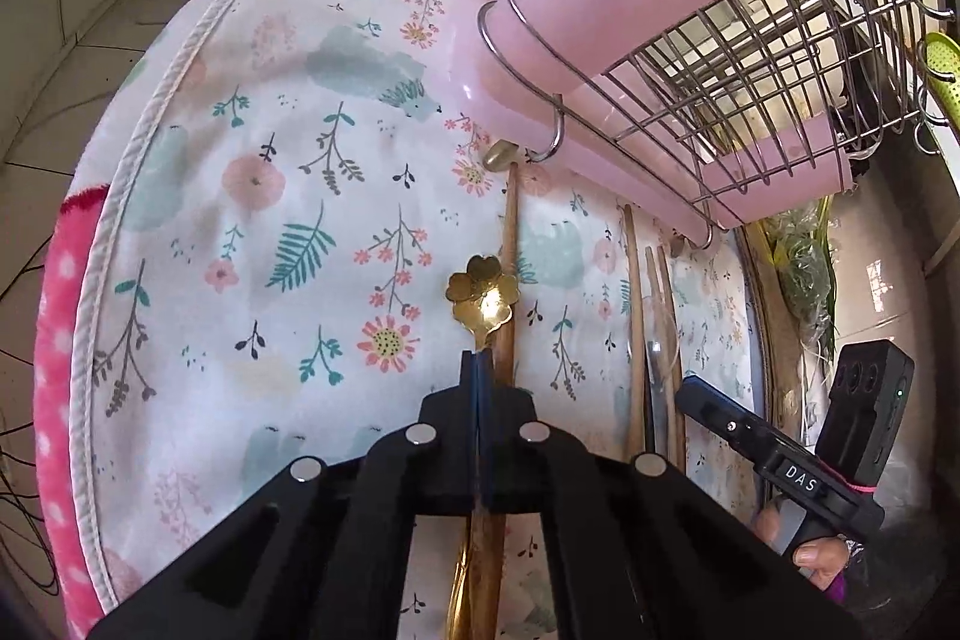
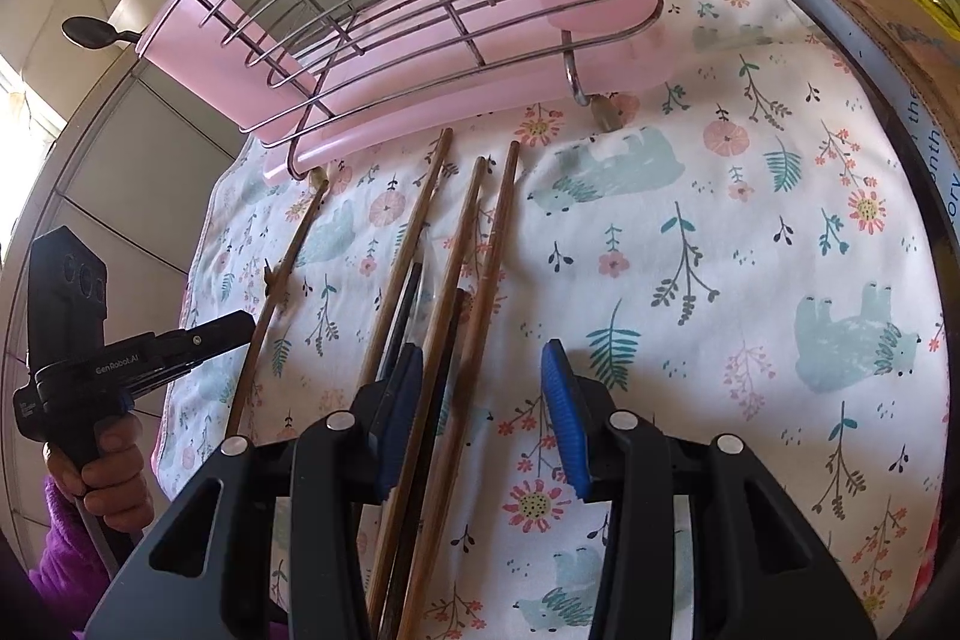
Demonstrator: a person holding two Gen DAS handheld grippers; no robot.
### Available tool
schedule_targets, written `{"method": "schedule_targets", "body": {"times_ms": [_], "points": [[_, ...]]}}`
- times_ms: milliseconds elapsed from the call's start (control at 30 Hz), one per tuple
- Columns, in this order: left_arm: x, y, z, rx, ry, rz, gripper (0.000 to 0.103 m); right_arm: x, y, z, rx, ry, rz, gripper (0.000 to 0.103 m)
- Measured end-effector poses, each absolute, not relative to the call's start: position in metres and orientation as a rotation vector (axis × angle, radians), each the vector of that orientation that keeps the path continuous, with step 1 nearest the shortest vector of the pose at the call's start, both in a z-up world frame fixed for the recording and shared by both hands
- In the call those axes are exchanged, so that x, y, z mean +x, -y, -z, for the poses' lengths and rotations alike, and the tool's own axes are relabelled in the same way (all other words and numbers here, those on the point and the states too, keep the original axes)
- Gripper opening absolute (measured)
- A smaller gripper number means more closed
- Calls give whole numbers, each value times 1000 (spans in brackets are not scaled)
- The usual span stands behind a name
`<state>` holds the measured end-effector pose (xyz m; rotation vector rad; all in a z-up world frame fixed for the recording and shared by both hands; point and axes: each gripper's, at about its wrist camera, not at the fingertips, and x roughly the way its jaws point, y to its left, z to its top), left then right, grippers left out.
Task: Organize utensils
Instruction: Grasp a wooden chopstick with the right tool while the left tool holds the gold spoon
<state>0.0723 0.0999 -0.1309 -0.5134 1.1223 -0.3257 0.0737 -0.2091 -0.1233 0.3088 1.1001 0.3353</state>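
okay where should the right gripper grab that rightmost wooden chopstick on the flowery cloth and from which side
Grip the rightmost wooden chopstick around mid-shaft, coming down from above with the jaws straddling it crosswise. It lies flat on the cloth, thin and round, with bare cloth on its right; a neighbouring chopstick sits close on its left, so slip that finger in carefully.

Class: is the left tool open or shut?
Shut: the left tool pinches the gold flower-topped spoon, with no gap showing.

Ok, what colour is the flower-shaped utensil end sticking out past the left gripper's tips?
Shiny gold: the flower end shows best in the left wrist view.
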Motion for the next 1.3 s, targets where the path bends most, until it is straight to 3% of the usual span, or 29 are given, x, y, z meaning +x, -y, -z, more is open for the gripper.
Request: {"method": "schedule_targets", "body": {"times_ms": [333, 1000, 1167, 1300], "points": [[71, -91, 106, -379, -1091, 302, 1, 77, 203, 122, 294, -1103, -337, 42], [69, -27, 121, -20, -1148, 281, 9, 77, 211, 123, 287, -1104, -323, 42], [67, -11, 121, 112, -1108, 239, 3, 76, 211, 122, 285, -1107, -326, 42], [67, -22, 117, 49, -1071, 208, 2, 79, 212, 119, 290, -1109, -323, 42]]}}
